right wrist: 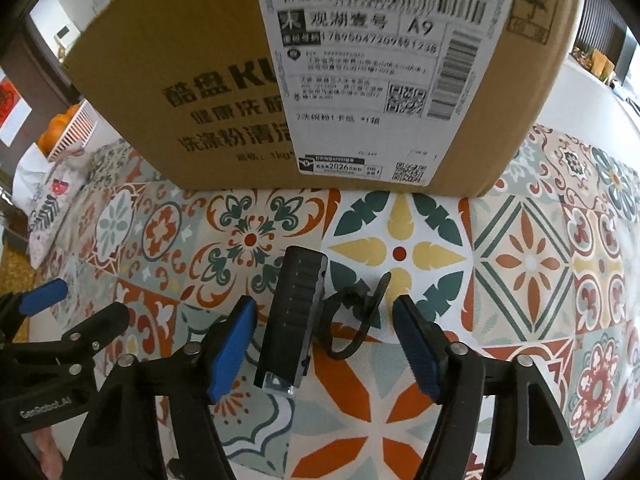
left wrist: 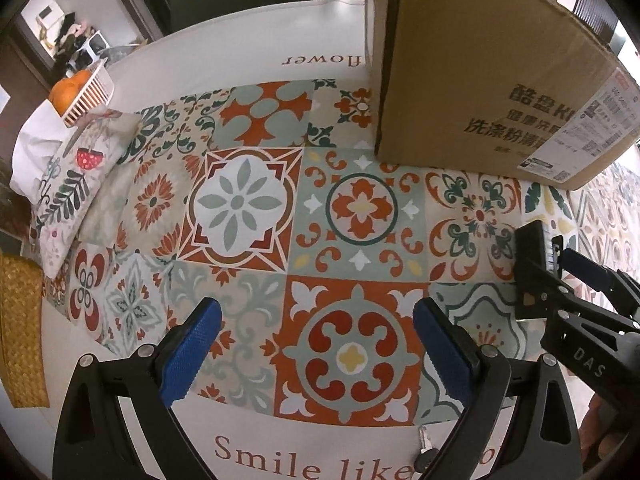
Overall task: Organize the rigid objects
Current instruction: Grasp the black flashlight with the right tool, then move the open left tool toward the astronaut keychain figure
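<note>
Right gripper [right wrist: 324, 344]: blue ribbed pads spread, straddling black ridged rectangular flashlight [right wrist: 294, 316] without touching; flashlight lies flat on patterned tile-print tablecloth [right wrist: 528, 264], in front of cardboard box [right wrist: 192, 80]. Curved black strap [right wrist: 356, 320] beside flashlight. Left gripper [left wrist: 316, 348]: pads spread, nothing between, left of box. Small metal key [left wrist: 423, 454] near its right finger.

Bright, even indoor light; soft shadows; strong fisheye bending and dark vignette at edges; centre sharp.
</note>
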The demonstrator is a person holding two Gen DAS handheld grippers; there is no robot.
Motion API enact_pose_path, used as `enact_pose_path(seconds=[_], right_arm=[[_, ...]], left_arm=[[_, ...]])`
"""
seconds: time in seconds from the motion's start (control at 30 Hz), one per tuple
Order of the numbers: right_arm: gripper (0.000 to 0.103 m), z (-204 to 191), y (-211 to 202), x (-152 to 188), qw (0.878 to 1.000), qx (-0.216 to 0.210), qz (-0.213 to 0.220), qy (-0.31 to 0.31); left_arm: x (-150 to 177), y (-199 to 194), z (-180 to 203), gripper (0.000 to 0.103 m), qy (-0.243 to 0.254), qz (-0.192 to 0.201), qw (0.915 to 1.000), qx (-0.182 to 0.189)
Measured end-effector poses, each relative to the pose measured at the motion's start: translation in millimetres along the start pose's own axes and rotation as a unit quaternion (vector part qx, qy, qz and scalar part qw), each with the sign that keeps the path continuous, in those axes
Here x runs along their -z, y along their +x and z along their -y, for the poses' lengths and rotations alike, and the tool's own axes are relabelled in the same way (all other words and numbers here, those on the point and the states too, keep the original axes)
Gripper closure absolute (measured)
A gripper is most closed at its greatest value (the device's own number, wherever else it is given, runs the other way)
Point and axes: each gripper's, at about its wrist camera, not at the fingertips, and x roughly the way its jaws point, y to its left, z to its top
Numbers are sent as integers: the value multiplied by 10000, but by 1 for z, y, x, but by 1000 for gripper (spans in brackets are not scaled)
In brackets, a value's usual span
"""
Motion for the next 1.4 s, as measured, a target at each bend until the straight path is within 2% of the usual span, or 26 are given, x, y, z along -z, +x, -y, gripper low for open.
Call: enact_pose_path(seconds=[0.1,0.2,0.43,0.97,1.4], right_arm=[[37,-2,2,0,9999,80,32,-64],[52,-4,2,0,9996,228,93,-141],[65,-6,1,-1,9995,250,97,-168],[65,-6,-65,25,9997,-47,258,-19],[65,-12,-99,79,9997,-154,-184,58]], left_arm=[[1,4,-4,6,-46,-52,10000,6],[0,7,-6,6,-104,-106,9999,6],[2,2,-5,8,-68,-124,9999,23],[29,-52,10,10,170,13,9989,439],[74,-75,11,13,372,-82,9971,655]])
